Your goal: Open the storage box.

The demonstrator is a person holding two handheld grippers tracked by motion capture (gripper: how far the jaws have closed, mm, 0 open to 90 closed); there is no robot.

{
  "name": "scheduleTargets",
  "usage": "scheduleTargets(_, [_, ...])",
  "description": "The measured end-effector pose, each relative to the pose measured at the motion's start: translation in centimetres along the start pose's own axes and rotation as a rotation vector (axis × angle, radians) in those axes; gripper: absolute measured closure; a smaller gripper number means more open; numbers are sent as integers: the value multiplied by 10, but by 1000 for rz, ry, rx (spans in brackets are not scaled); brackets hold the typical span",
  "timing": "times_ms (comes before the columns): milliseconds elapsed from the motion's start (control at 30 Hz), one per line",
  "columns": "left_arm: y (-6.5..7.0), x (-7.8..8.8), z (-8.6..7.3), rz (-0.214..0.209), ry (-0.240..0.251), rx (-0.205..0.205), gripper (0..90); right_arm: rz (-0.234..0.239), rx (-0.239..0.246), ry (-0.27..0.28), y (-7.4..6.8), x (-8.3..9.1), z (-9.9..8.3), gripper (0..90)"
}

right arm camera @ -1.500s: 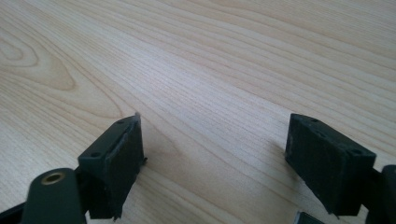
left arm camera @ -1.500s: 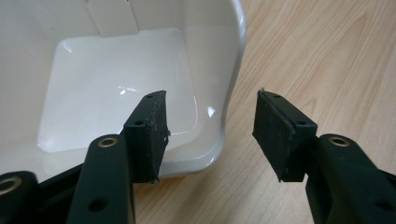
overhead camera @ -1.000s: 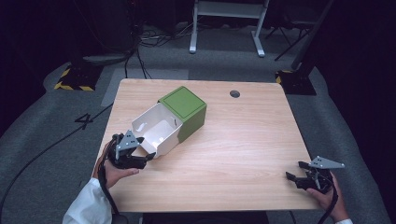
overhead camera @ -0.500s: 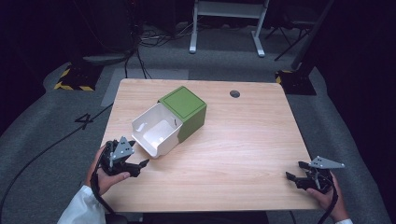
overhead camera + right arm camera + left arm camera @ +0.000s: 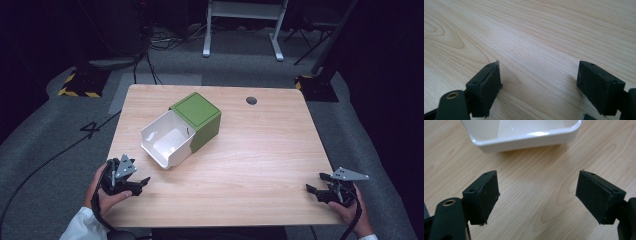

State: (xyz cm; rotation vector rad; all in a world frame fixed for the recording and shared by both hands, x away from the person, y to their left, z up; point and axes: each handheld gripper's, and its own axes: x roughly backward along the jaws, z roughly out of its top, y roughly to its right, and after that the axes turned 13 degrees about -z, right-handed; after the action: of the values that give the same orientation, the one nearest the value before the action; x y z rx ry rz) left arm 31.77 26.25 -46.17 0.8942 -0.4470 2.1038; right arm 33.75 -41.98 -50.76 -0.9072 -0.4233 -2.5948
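While sitting low at the near left corner of the wooden table (image 5: 260, 150), wide open and empty: left gripper (image 5: 142, 183), just opened, close to the white drawer (image 5: 167, 140). Pulled halfway out of the green box (image 5: 199, 116), near the table's middle left. At the near right: right gripper (image 5: 316, 184), wide open, empty.

Number 4 on the floor (image 5: 91, 130)
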Motion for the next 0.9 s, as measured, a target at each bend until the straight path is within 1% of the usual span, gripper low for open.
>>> scheduleTargets(167, [-5, -5, -16, 0, -33, 30, 182, 0, 0, 0, 0, 0, 0, 194])
scheduleTargets(233, [-8, -7, -22, -6, -35, 50, 181, 0, 0, 0, 0, 0, 0, 194])
scheduleTargets(400, [-13, -10, -35, -22, -17, 96, 178, 0, 0, 0, 0, 0, 0, 194])
scheduleTargets(567, [-17, -12, -46, -22, -13, 141, 176, 0, 0, 0, 0, 0, 0, 194])
scheduleTargets(633, [-18, -12, -48, -26, 0, 151, 173, 0, 0, 0, 0, 0, 0, 194])
scheduleTargets(733, [-19, -11, -52, -28, 21, 182, 172, 0, 0, 0, 0, 0, 0, 194])
scheduleTargets(800, [-20, -11, -55, -38, 36, 203, 168, 1, -1, 0, 0, 0, 0, 194])
scheduleTargets(833, [-21, -11, -56, -41, 36, 220, 165, 0, 0, 0, 0, 0, 0, 194])
scheduleTargets(867, [-21, -11, -56, -37, 38, 228, 165, 0, 0, 0, 0, 0, 0, 194])
scheduleTargets(900, [-21, -11, -56, -39, 38, 227, 164, 1, 0, 0, 0, 0, 0, 194])
